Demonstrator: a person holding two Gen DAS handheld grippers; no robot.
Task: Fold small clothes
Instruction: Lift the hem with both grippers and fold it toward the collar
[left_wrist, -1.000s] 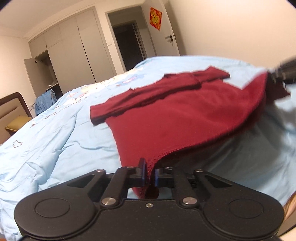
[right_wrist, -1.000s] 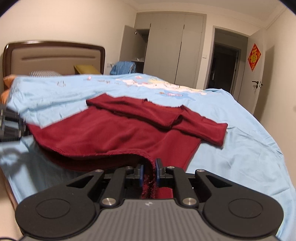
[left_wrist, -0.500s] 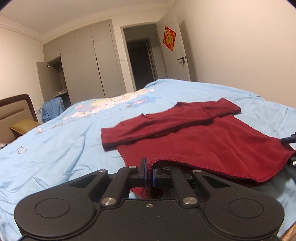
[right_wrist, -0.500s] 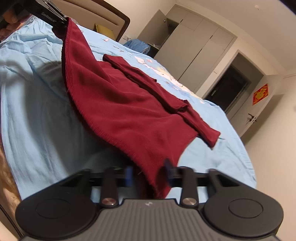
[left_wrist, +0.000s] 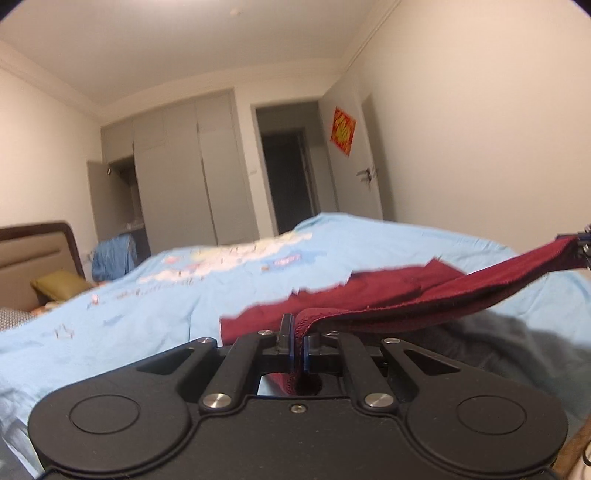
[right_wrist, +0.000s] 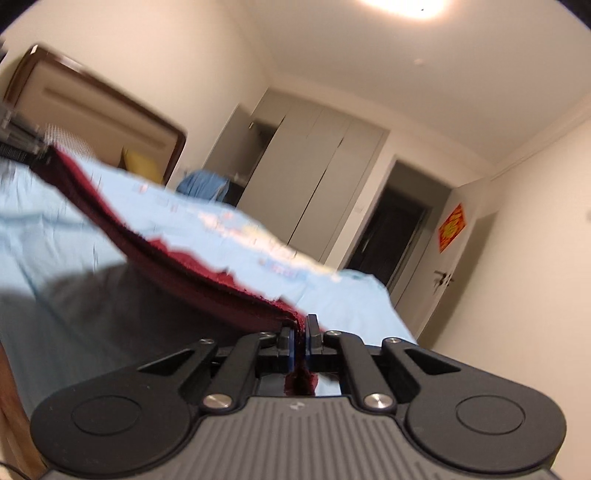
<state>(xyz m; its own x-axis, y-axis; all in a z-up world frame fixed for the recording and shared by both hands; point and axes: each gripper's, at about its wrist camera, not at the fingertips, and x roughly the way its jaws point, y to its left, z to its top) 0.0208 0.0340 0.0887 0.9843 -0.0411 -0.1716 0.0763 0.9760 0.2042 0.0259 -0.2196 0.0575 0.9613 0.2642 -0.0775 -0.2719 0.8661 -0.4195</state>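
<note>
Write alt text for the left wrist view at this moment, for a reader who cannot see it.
The left gripper is shut on the hem of a dark red garment, which stretches taut and lifted toward the right gripper at the frame's right edge. Below lies a light blue bedsheet; a grey wardrobe and a dark doorway stand behind.

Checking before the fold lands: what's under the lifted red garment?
Under the raised red garment, only shadowed light-blue bedsheet shows. The part beneath its far, sheet-level portion is covered.

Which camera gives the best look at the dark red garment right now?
The left wrist view: the dark red garment shows its folded sleeves on the bed and its lifted hem. The right wrist view shows only a blurred, edge-on strip.
</note>
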